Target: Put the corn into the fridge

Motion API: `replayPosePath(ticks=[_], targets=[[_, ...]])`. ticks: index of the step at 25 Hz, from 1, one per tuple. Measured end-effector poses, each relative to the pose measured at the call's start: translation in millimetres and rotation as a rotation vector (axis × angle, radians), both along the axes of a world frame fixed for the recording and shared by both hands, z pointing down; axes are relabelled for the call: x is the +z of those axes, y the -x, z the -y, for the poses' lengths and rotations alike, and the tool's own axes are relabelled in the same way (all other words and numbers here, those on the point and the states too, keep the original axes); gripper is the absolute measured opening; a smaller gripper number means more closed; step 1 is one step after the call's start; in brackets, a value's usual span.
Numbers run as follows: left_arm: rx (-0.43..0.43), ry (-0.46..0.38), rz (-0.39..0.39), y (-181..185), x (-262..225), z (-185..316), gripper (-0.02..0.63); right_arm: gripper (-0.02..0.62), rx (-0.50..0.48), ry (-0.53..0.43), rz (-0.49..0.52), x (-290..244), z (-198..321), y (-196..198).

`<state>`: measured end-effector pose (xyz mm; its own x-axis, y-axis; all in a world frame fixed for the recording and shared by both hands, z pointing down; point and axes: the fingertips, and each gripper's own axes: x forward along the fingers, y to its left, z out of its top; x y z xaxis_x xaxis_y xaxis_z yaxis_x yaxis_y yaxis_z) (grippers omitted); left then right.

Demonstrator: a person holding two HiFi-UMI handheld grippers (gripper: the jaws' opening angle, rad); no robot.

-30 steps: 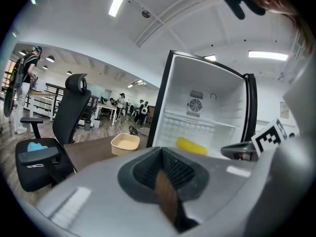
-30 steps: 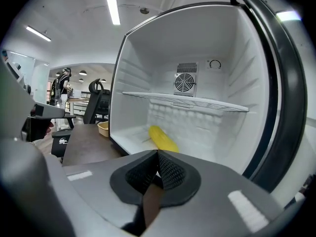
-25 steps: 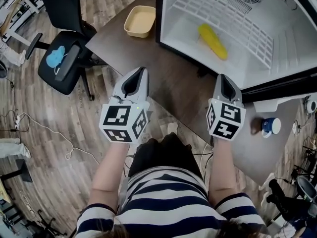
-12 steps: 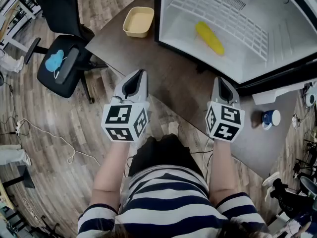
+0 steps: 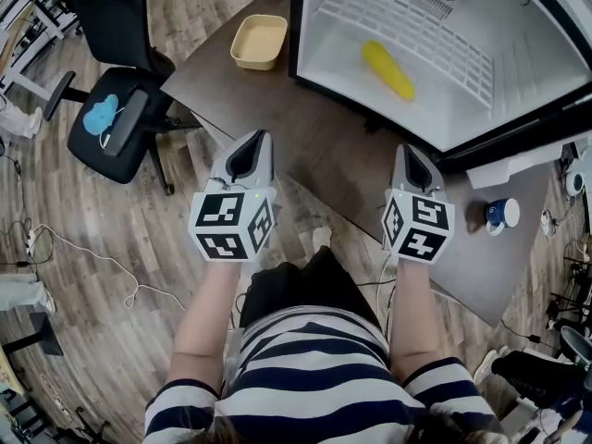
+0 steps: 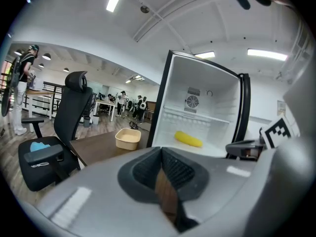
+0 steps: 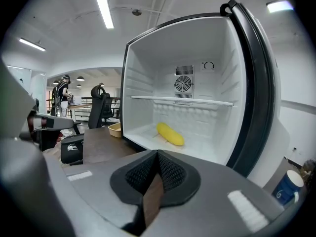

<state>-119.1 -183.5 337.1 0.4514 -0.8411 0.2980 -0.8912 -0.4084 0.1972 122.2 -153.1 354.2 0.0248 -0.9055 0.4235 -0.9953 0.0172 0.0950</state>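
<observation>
The yellow corn (image 5: pixel 388 70) lies on the white floor of the open fridge (image 5: pixel 435 109), and it also shows in the left gripper view as corn (image 6: pixel 188 139) and in the right gripper view as corn (image 7: pixel 170 134). Both grippers hang near the table's front edge, well short of the fridge. My left gripper (image 5: pixel 252 154) is shut with nothing between its jaws. My right gripper (image 5: pixel 409 162) is shut and empty too. Both point toward the fridge opening.
A beige tub (image 5: pixel 259 41) sits on the brown table (image 5: pixel 324 146) left of the fridge. A blue-and-white cup (image 5: pixel 500 214) stands at the table's right end. A black office chair (image 5: pixel 116 109) with a blue item is on the wooden floor at left. The fridge door (image 7: pixel 256 98) stands open at right.
Both grippers have drawn slightly back from the fridge toward the table's near edge. The corn has stayed where it lies inside the fridge.
</observation>
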Motion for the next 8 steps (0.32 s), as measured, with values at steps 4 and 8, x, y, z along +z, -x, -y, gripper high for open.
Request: replayPosePath(ticks=[4,8], targets=[[0.004,0.001,-0.001,1,-1,-8,0.0,-0.003,0.002,-0.001,0.002,-4,-8,1],[0.006,0.0,0.002,2,-2,-18,0.0,-0.003,0.004,-0.002,0.007,-5,-19,2]])
